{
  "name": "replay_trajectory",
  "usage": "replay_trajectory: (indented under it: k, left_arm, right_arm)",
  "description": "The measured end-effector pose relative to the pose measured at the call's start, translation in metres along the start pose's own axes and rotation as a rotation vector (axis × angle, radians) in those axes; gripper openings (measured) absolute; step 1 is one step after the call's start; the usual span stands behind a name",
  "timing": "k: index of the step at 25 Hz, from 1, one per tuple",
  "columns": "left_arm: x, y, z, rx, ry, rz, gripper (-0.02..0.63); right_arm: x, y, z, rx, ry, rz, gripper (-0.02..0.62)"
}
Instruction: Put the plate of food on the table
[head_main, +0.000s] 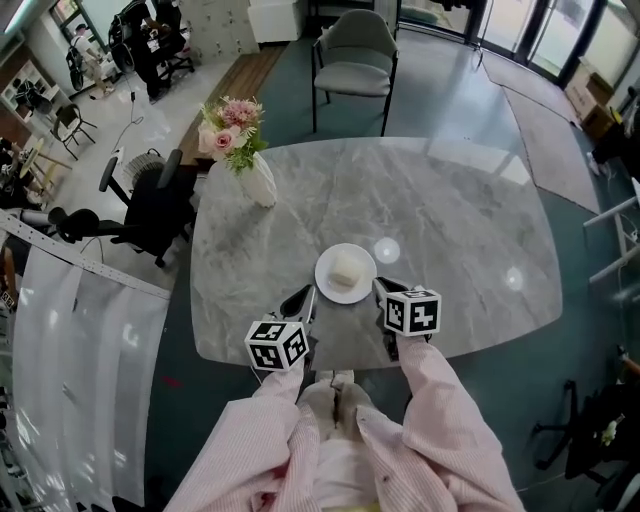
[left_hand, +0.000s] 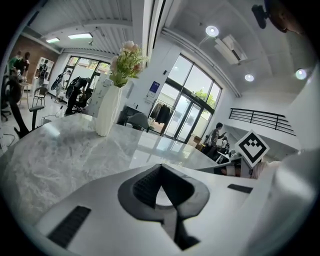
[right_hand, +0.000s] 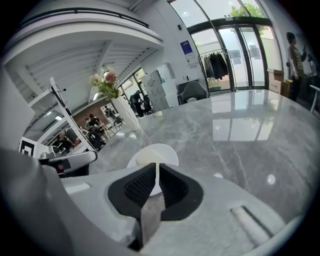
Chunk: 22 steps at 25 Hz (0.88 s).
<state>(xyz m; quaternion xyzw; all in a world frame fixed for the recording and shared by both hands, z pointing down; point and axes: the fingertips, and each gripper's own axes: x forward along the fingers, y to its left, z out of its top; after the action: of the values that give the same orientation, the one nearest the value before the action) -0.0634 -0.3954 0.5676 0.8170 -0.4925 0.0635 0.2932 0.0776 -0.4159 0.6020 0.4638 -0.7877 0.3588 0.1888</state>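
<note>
A round white plate (head_main: 326, 284) rests on the grey marble table (head_main: 460, 210) near its front edge. A pale block of food (head_main: 345, 270) sits on it. My right gripper (head_main: 380, 287) is at the plate's right rim. In the right gripper view its jaws (right_hand: 156, 169) stand almost together with only a thin slit, nothing between them, and the plate (right_hand: 167, 152) lies just beyond the tips. My left gripper (head_main: 305, 297) is at the plate's near left rim. Its tips (left_hand: 160, 167) meet, with nothing visibly held.
A white vase of pink flowers (head_main: 256, 178) stands at the table's far left. A grey chair (head_main: 355, 60) is behind the table and a black office chair (head_main: 150, 205) to its left. The table's front edge runs just under both grippers.
</note>
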Motion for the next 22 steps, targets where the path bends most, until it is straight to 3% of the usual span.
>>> replay_trajectory:
  k: [9, 22]
  left_arm:
    - [-0.03, -0.03, 0.032, 0.075, -0.093, -0.039, -0.003]
    - [-0.073, -0.045, 0.085, 0.178, -0.246, -0.032, -0.003]
  right_arm:
    - [-0.046, 0.029, 0.03, -0.044, -0.155, 0.107, 0.006]
    - [-0.108, 0.054, 0.069, -0.036, -0.388, 0.217, 0.006]
